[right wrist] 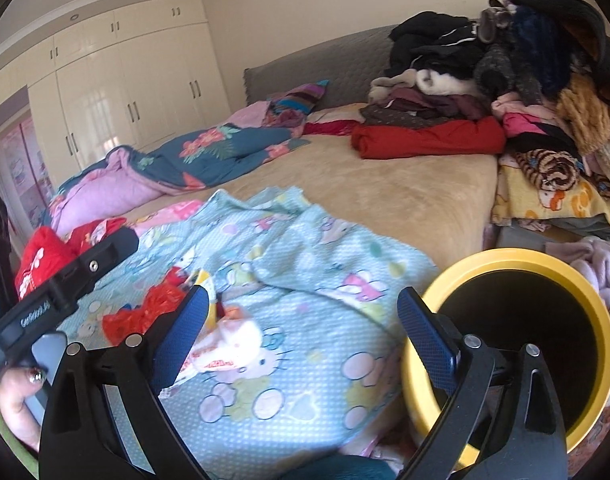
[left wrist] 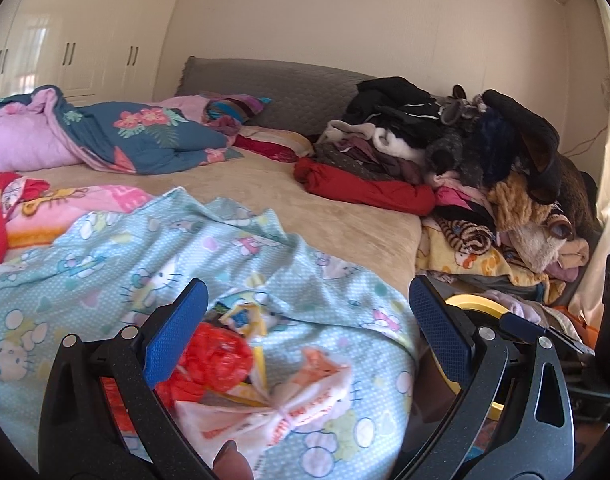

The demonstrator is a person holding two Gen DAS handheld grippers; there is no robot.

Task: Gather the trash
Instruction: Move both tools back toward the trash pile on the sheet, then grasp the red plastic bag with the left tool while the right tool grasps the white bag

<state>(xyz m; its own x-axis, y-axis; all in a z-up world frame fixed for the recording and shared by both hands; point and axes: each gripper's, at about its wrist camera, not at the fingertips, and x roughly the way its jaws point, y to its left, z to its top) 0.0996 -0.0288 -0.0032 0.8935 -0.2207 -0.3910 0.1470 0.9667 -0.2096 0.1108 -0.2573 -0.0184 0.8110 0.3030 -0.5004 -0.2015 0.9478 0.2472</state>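
Bin (right wrist: 509, 268) mouth shows fully only from right wrist.

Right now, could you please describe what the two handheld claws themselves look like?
Both look alike. The left claw and right claw each have two black speckled plastic arms with silver rivets and cut-out slots, ending in blue fingers with a fine dotted texture. The left unit's black body carries small white lettering, too blurred to read.

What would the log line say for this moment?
left gripper: open | right gripper: open, empty | red wrapper, white wrapper: on blanket | yellow bin: beside bed
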